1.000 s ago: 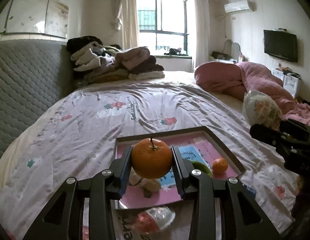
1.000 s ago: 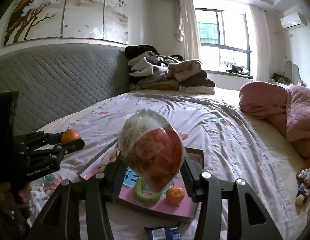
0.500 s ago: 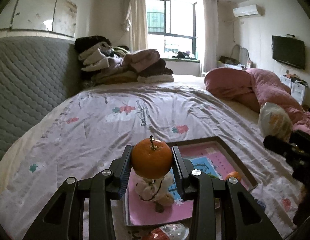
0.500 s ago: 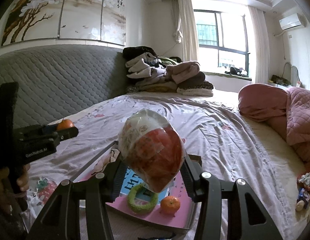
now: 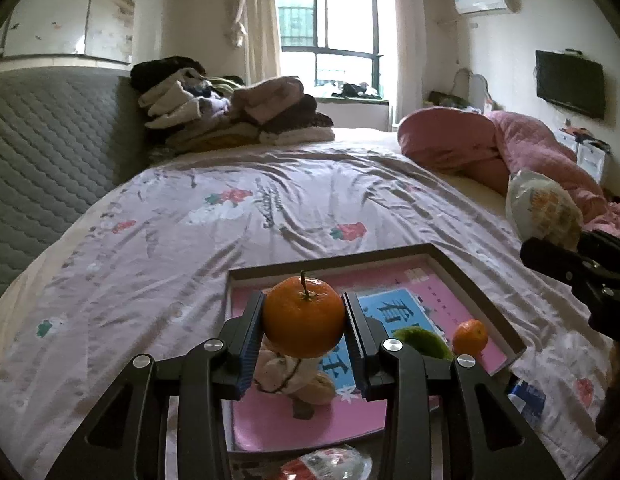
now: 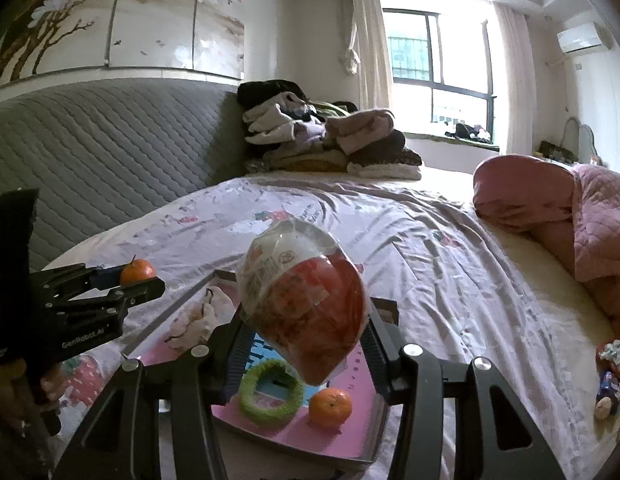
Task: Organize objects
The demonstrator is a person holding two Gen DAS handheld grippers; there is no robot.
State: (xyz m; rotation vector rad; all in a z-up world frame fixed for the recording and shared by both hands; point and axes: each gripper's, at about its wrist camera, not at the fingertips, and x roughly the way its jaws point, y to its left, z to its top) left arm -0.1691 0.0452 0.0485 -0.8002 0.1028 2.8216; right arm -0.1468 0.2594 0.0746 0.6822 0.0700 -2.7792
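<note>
Left wrist view: the left gripper [image 5: 304, 322] is closed on a tangerine [image 5: 303, 322], carried above the tray [image 5: 476, 267]. Right wrist view: the right gripper [image 6: 303, 334] clamps a snack bag [image 6: 303, 310] (also over the tray). I judge both need lowering, then releasing.

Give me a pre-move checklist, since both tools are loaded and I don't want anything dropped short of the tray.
1. Left tool grips the held tangerine squarely: ok.
2. Right tool holds the snack bag: ok, though tilted.
3. Held tangerine is over the tray: ok.
4. Bare tray space remains beside the second tangerine, green ring and plush toy: ok.
5. Bag is over the tray: cannot tell.
</note>
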